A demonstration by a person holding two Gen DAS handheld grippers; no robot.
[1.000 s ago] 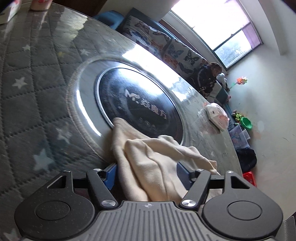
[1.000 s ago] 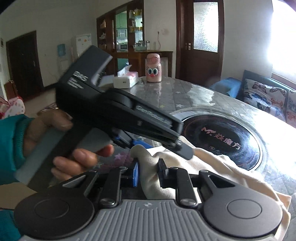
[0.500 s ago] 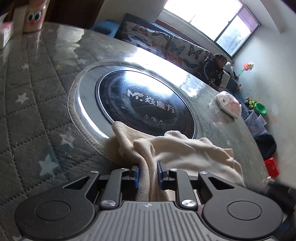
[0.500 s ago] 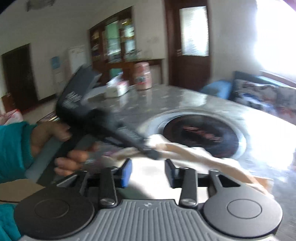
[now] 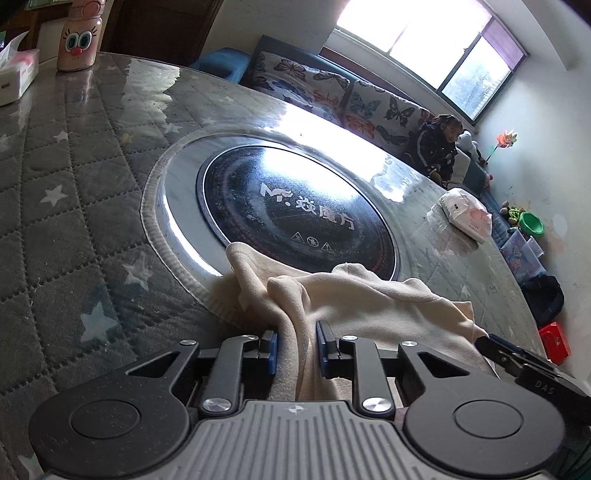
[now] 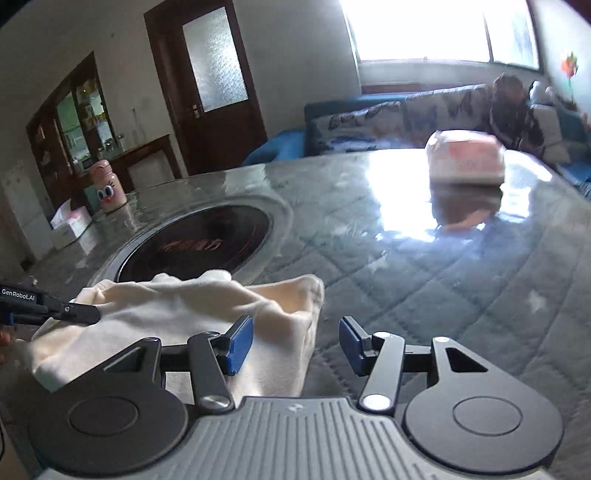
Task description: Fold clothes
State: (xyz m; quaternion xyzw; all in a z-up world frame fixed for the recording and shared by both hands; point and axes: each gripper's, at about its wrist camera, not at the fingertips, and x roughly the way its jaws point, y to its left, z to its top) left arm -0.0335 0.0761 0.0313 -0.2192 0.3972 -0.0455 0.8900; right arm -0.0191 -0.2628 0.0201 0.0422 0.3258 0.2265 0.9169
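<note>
Cream garment (image 5: pixel 354 295), one piece, bunched at the tabletop's (image 5: pixel 66 192) near edge: left gripper (image 5: pixel 296 349) pinches a fold; right gripper (image 6: pixel 296 345), jaws opening, straddles its free corner without pressing. Bare quilted top extends right toward one white bag (image 6: pixel 463 160). Central hob (image 5: pixel 295 218) reads "Mr."; one pink bottle (image 5: pixel 79 35) and one tissue box (image 5: pixel 16 74) sit at the far edge.

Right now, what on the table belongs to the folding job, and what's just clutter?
Job: cream garment, left tongs clamped on a fold of it, right tongs opening beside its edge.
Clutter: pink bottle, tissue box, white bag, round hotplate.
</note>
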